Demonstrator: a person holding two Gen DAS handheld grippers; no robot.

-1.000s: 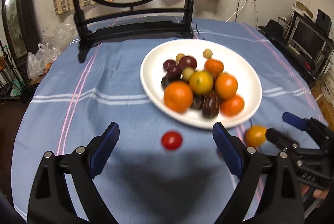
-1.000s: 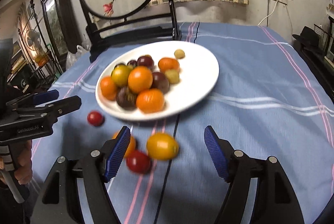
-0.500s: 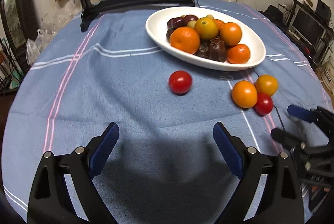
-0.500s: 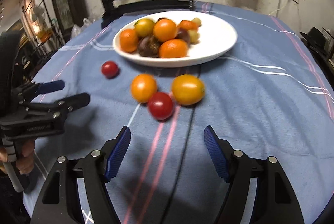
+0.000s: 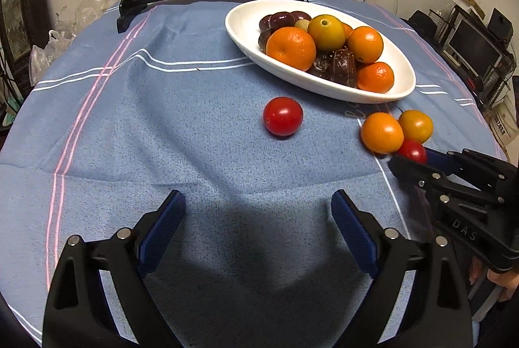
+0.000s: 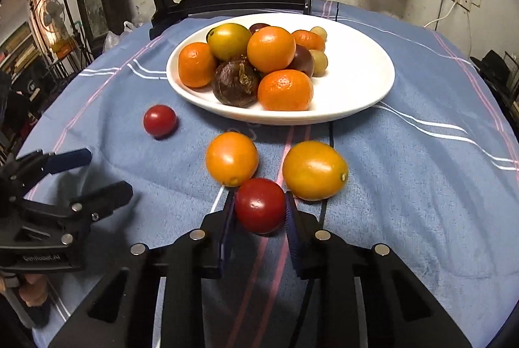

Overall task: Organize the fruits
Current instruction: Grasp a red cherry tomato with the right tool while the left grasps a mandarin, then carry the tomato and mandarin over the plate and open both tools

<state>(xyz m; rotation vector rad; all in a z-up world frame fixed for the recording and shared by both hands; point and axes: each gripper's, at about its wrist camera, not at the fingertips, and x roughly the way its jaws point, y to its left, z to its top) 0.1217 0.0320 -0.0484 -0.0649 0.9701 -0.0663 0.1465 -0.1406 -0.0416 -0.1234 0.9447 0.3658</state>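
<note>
Right gripper (image 6: 259, 211) closing on small round red tomato (image 6: 259, 209) btwn its pads, on blue cloth desk (image 6: 405, 185) just short of white oval plate (image 6: 356, 81). Left gripper (image 5: 258, 218) released, empty; 2nd red tomato (image 5: 283, 116) straight ahead.

Dim, warm indoor light from above. Soft dark shadow pools on the blue tablecloth (image 5: 201, 153) near the camera. Small glare spots on fruit skins. Strong fisheye bending, black vignette at corners. Focus sharp, little blur.
</note>
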